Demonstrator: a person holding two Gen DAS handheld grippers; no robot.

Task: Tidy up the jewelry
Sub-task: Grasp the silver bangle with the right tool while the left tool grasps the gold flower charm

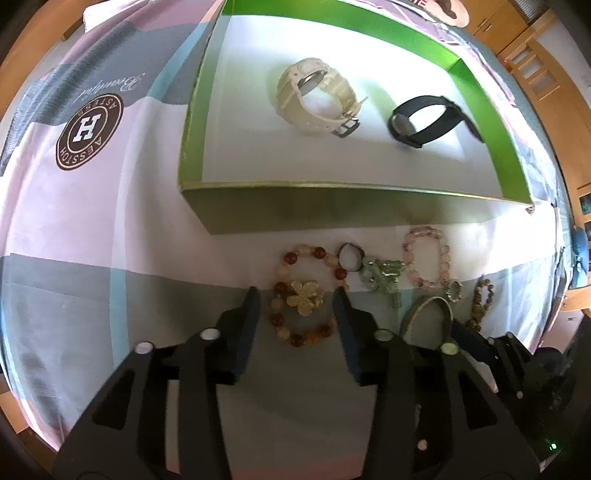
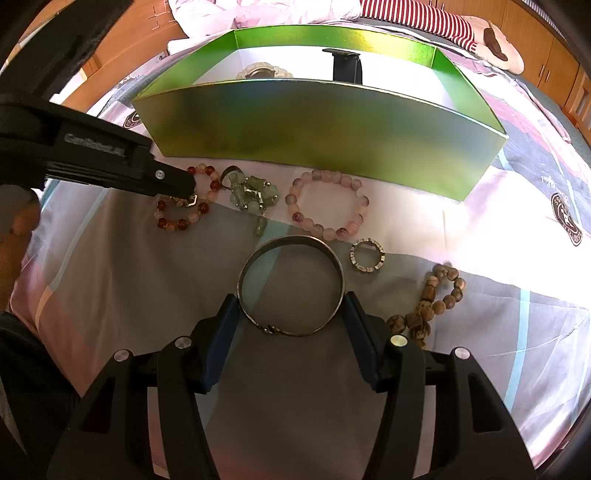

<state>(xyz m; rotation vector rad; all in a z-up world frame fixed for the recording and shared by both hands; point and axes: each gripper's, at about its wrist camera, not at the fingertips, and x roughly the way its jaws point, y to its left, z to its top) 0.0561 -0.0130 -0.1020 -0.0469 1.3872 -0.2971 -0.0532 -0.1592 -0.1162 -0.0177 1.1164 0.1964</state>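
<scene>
A green box stands on the bedspread and holds a cream watch and a black watch. In front of it lies a row of jewelry. My left gripper is open, its fingers either side of a red and amber bead bracelet with a pale flower charm. My right gripper is open, its fingers either side of a dark metal bangle. Neither grips.
Also on the bedspread lie a small dark ring, a green stone piece, a pink bead bracelet, a silver ring and a brown bead bracelet. A striped plush toy lies behind the box.
</scene>
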